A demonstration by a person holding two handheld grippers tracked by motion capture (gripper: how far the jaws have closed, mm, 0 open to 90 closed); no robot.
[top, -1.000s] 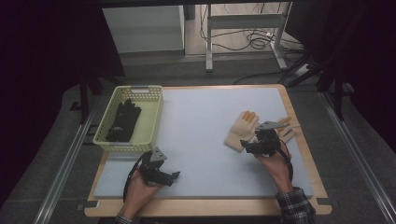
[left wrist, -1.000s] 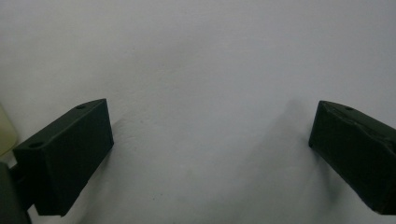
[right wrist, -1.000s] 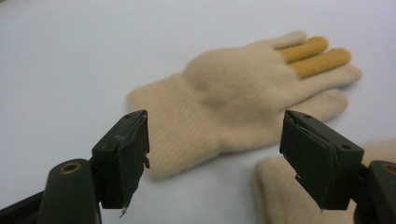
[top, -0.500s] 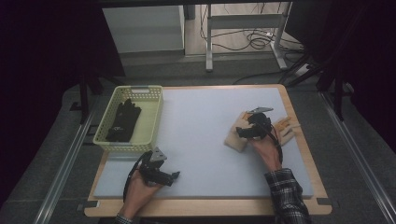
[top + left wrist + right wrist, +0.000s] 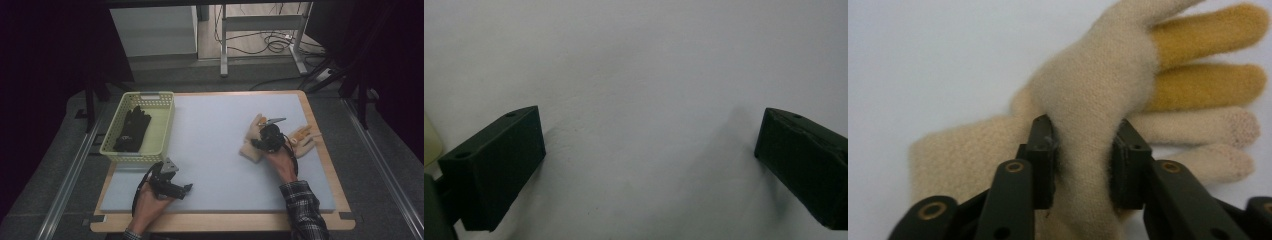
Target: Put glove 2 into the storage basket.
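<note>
Beige glove (image 5: pixel 1088 100), bunched between the just-closed right tongs (image 5: pixel 1083 165) at the table's (image 5: pixel 210 125) right side, looks ready for lifting toward the basket (image 5: pixel 162 125), while the left tongs (image 5: pixel 649 165) rest open and empty near the front edge.

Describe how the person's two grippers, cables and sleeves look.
Both grippers are black. The left gripper has blocky, wedge-shaped jaws, a grey three-cornered plate and a black cable. The right gripper has brass-coloured pivot pins on its linkages. The right forearm wears a dark plaid sleeve.
</note>
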